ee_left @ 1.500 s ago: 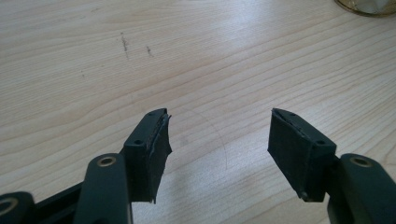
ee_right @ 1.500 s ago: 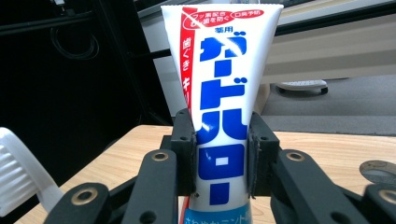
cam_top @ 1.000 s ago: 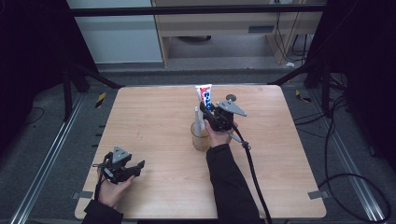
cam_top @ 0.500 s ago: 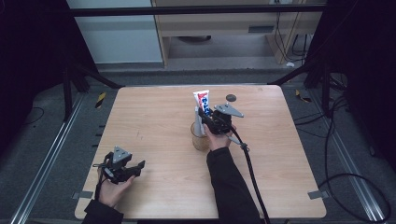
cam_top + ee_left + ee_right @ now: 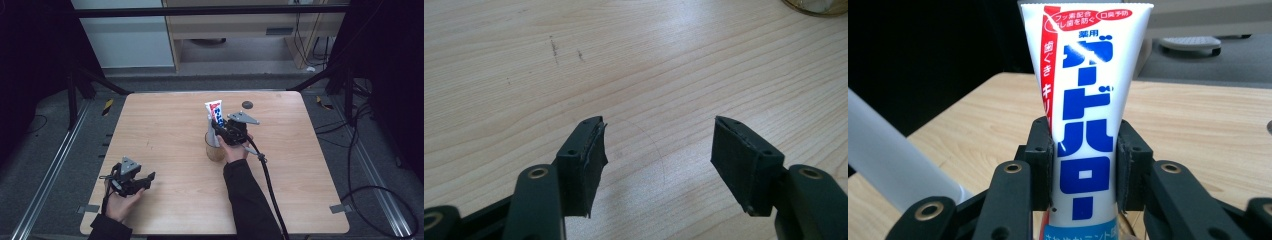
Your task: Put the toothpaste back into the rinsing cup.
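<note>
Toothpaste tube (image 5: pixel 1083 115) and right tongs (image 5: pixel 220 131) are sitting slightly lower and nearer the person than a second ago, with the tube's flat end now leaning a little toward the left of the high view, and the jaws have just been opening. In the right gripper view the white tube with red and blue lettering is standing upright between the two black pads (image 5: pixel 1040 165), which are lying against its sides with no gap showing, so the tongs are still grasping it, though loosely at most. Its lower end is reaching down into a clear glass cup (image 5: pixel 215 150) that is standing near the middle of the desk (image 5: pixel 310 175), just left of the person's right hand (image 5: pixel 234 150). A pale, blurred shaft is also crossing the lower left corner of the right gripper view; what it is cannot be told. Beyond the cup, a small dark round object (image 5: pixel 247 104) is lying near the far edge of the desk. Well apart, at the near left corner, the left tongs (image 5: pixel 656 160) are resting in the person's left hand with jaws released and wide, nothing between them, pointing over bare wood.
</note>
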Motion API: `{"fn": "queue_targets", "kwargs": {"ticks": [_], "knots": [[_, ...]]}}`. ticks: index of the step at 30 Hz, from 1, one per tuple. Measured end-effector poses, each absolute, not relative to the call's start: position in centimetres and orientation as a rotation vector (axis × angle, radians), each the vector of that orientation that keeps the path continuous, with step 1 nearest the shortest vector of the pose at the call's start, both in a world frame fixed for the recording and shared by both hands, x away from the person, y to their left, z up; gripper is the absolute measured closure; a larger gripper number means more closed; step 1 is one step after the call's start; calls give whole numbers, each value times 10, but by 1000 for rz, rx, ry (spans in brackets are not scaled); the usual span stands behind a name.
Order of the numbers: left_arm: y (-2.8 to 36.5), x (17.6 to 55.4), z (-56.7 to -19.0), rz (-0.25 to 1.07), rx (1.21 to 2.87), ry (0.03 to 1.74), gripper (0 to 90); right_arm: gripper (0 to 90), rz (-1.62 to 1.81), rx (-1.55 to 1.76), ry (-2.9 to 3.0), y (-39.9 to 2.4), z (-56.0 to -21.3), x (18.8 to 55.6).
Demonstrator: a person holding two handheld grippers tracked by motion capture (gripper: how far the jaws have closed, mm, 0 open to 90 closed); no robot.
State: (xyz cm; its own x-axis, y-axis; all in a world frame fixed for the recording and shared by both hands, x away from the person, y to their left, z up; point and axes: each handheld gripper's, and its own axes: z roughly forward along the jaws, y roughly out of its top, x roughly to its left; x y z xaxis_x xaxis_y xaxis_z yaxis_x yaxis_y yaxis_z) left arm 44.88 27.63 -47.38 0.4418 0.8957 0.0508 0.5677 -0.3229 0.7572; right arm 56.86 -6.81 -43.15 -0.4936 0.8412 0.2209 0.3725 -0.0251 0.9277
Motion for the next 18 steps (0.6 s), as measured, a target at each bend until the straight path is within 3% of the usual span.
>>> {"fn": "queue_targets", "kwargs": {"ticks": [18], "knots": [[276, 449, -474, 625, 2023, 1224, 373, 588, 1356, 1235, 2065, -74, -428, 559]]}}
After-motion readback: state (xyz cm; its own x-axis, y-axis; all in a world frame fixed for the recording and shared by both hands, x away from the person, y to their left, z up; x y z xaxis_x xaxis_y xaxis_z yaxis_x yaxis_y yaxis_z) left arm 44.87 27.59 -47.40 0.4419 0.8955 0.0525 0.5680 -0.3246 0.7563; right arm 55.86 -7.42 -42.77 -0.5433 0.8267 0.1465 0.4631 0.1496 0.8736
